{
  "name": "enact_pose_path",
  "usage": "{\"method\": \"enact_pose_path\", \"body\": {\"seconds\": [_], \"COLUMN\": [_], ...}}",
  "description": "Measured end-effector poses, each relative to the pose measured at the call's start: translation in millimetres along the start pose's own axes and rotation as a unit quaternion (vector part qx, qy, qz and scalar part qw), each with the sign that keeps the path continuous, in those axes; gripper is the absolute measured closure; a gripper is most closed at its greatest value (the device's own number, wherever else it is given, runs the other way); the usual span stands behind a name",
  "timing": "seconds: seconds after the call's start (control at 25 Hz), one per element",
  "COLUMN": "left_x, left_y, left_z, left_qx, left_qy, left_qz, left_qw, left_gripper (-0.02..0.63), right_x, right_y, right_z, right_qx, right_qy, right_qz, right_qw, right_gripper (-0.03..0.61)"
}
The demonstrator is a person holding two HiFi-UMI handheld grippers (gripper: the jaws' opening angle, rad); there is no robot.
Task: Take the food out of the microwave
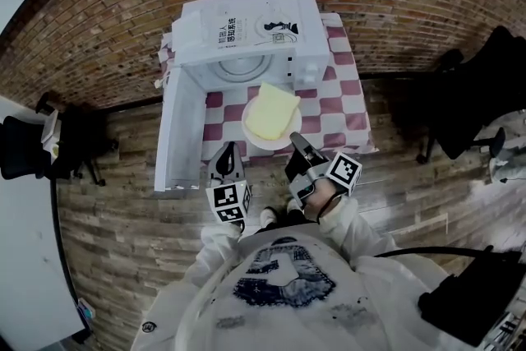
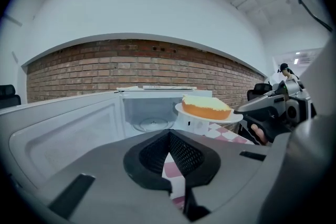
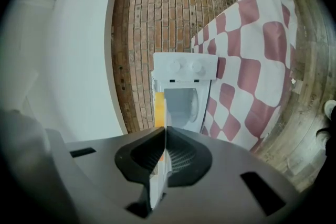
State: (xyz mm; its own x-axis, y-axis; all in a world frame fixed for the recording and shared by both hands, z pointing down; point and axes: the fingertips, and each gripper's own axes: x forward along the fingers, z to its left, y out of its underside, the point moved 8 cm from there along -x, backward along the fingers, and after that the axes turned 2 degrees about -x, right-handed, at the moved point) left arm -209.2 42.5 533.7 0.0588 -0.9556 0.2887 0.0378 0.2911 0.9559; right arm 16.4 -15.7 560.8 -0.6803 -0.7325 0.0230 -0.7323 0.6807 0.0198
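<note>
— Two grippers in view. What sits furthest left?
— The microwave [image 1: 246, 25] has its door [image 1: 177, 136] swung wide to the left. Just beside the door is the left gripper [image 1: 229, 154], jaws together on nothing, at the near edge of the tabletop [image 1: 345, 107].
— And the food?
— It is out of the microwave. A yellow cake [image 1: 271, 111] lies on a white plate [image 1: 261, 142], held in the air before the open cavity, above the red-and-white check cloth [image 1: 333, 86]. The right gripper [image 1: 298, 145] has its jaws clamped on the plate's near rim.
— Any writing?
— Dark print and a drawing on the microwave's top, too small to read.
</note>
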Motion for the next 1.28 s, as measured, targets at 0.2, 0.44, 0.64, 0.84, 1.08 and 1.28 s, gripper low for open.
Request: {"method": "enact_pose_path", "body": {"seconds": [0.2, 0.44, 0.64, 0.84, 1.08, 1.28], "left_x": [-8, -10, -9, -7, -3, 0], "left_y": [3, 2, -2, -4, -5, -5], "left_z": [12, 21, 28, 29, 31, 33], "left_qx": [0.012, 0.003, 0.001, 0.003, 0.006, 0.003], "left_qy": [0.007, 0.015, 0.017, 0.019, 0.021, 0.016], "left_qz": [-0.003, -0.002, -0.009, -0.009, -0.012, -0.009], "left_qw": [0.9999, 0.9999, 0.9998, 0.9998, 0.9997, 0.9998], "left_gripper": [0.606, 0.605, 0.605, 0.605, 0.605, 0.605], "right_x": [-3, 3, 8, 10, 15, 18], "right_y": [13, 23, 28, 27, 27, 25], "right_z": [2, 6, 9, 9, 10, 10], "right_qx": [-0.007, -0.019, -0.020, -0.022, -0.020, -0.021], "right_qy": [0.004, 0.007, 0.007, 0.010, 0.006, 0.008], "right_qz": [-0.009, -0.010, -0.009, -0.008, -0.009, -0.004], "right_qw": [1.000, 1.000, 1.000, 1.000, 1.000, 1.000], "right_gripper": [0.560, 0.560, 0.560, 0.560, 0.560, 0.560]}}
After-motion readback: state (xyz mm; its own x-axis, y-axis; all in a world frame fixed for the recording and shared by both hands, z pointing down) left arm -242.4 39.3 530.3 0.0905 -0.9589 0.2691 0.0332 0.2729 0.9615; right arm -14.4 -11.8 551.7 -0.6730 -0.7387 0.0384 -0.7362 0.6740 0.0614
